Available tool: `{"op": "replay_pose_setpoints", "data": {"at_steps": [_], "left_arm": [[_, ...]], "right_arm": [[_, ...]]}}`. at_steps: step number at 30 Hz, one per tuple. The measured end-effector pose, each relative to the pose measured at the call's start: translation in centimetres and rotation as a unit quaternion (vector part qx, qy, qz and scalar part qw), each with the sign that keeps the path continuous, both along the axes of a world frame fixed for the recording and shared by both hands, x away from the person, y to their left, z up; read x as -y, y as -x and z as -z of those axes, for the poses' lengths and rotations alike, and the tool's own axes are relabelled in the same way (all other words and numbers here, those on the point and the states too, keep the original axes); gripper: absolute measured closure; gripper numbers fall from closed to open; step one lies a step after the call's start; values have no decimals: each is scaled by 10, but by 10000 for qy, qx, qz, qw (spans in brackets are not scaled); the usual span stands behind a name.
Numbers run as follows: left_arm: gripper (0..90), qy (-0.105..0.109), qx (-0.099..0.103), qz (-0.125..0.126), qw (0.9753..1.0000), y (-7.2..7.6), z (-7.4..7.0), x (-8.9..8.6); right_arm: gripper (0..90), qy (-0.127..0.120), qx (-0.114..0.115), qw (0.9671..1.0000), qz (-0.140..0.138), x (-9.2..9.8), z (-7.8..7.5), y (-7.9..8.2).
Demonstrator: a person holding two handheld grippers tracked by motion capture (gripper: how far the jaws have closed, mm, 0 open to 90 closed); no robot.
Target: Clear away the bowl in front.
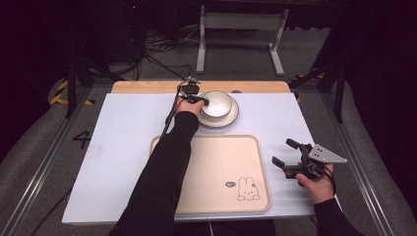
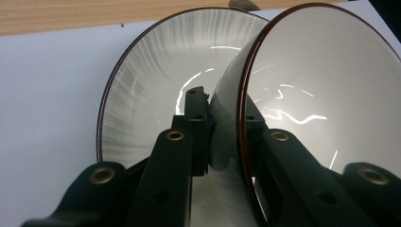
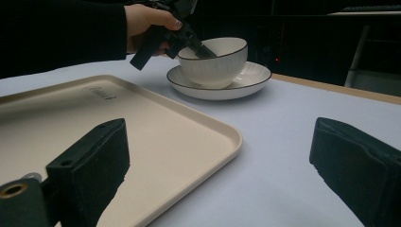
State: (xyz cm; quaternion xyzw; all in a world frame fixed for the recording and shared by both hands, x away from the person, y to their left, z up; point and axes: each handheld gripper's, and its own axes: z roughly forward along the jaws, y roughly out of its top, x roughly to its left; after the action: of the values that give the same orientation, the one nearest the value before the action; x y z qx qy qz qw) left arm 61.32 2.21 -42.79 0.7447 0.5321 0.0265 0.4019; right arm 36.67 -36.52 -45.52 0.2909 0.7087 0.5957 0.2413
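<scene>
A white bowl [image 1: 217, 103] with a dark rim stands in a white ribbed plate [image 1: 231, 118] at the far middle of the table. My left gripper [image 1: 202, 101] is shut on the bowl's left rim. In the left gripper view one jaw lies outside the bowl wall [image 2: 222, 118] and the other inside it, over the plate [image 2: 142, 80]. From the right gripper view the bowl [image 3: 215, 64] rests in the plate [image 3: 236, 87], with the left gripper [image 3: 196, 46] on its rim. My right gripper [image 1: 283, 151] is open and holds nothing, right of a beige tray [image 1: 211, 167]; its pads [image 3: 101, 146] stand wide apart.
The beige tray [image 3: 142, 127] has a rabbit drawing [image 1: 247, 189] near its front right corner and lies on a white mat [image 1: 118, 147]. A wooden table edge [image 1: 147, 87] runs behind the plate. Metal frame legs [image 1: 200, 39] stand beyond the table.
</scene>
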Motion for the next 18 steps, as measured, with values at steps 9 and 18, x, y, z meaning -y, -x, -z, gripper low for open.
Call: {"op": "replay_pose_setpoints", "data": {"at_steps": [9, 18], "left_arm": [[809, -211, 14, 15, 9998, 2, -10, -4], [809, -168, 99, 67, 9998, 8, -28, -9]], "right_arm": [[62, 1, 10, 10000, 9, 0, 0, 0], [62, 3, 5, 10000, 16, 0, 0, 0]]}}
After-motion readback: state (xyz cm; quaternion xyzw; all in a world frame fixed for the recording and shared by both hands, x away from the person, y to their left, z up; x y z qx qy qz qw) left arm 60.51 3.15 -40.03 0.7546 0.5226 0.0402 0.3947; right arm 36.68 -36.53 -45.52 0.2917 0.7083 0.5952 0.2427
